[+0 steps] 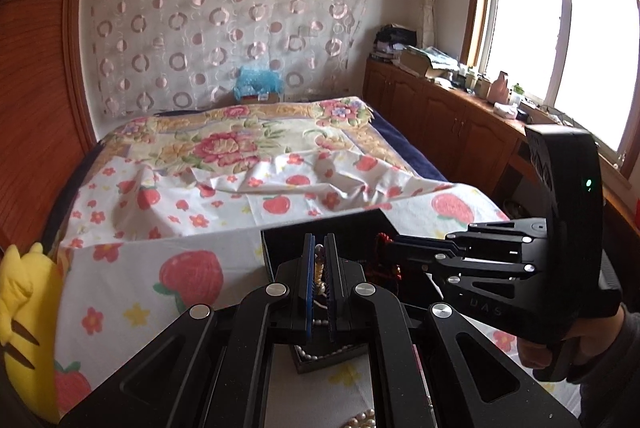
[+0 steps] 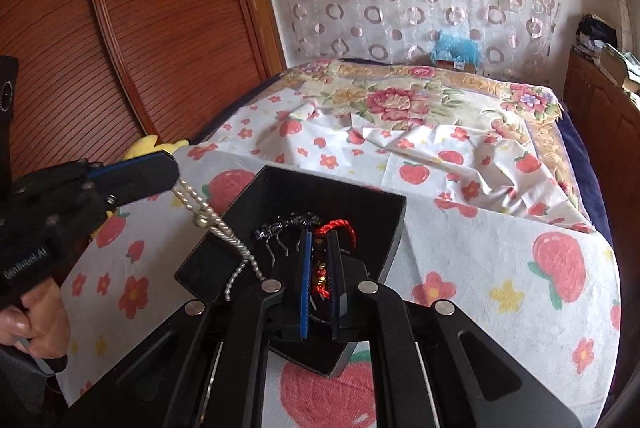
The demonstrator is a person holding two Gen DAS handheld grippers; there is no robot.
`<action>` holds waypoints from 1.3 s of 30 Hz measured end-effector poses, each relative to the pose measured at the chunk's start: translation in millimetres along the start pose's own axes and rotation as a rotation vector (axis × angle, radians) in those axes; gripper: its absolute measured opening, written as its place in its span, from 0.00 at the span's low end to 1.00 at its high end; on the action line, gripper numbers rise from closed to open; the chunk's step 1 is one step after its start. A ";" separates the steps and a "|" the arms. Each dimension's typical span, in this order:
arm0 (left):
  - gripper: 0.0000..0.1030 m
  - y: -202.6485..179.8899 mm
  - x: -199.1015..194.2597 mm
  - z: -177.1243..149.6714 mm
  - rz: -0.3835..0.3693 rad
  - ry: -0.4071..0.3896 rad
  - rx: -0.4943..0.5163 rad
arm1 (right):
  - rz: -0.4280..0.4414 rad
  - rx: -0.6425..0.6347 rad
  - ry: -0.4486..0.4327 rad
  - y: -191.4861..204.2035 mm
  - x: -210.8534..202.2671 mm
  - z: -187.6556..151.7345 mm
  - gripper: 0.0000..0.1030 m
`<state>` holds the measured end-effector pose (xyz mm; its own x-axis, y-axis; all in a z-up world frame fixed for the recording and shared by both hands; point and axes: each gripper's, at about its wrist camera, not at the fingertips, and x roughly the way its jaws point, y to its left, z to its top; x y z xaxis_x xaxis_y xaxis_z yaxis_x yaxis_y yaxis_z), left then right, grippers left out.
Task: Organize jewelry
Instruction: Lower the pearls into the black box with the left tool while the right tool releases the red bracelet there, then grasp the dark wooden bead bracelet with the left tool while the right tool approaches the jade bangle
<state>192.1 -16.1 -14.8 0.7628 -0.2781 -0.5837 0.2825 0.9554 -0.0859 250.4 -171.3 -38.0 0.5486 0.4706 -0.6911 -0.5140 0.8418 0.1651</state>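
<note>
A black open box sits on the strawberry-print cloth near the bed's front edge; it also shows in the left wrist view. My left gripper is shut on a pearl necklace, whose strands hang from its tip over the box's left rim. My right gripper is shut on a red braided cord bracelet inside the box. A dark beaded piece lies in the box beside it. More pearls lie at the bottom of the left wrist view.
A yellow plush toy lies at the bed's left edge by the wooden wardrobe. A floral quilt covers the far bed. Wooden cabinets with clutter run under the window on the right.
</note>
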 end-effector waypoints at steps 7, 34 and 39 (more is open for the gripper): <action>0.04 -4.8 7.0 -13.2 -0.003 0.025 0.016 | -0.001 0.011 -0.017 -1.8 -12.8 -12.7 0.13; 0.60 -3.8 -43.0 -103.2 -0.004 0.113 0.060 | -0.085 -0.106 0.004 37.0 -78.9 -129.5 0.28; 0.69 -8.2 -49.8 -121.0 -0.023 0.139 0.075 | -0.091 -0.134 0.043 42.1 -71.3 -140.4 0.28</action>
<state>81.4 2.0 -82.7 0.6695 -0.2785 -0.6887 0.3456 0.9374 -0.0431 97.1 -206.5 -80.5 0.5699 0.3796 -0.7287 -0.5485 0.8361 0.0066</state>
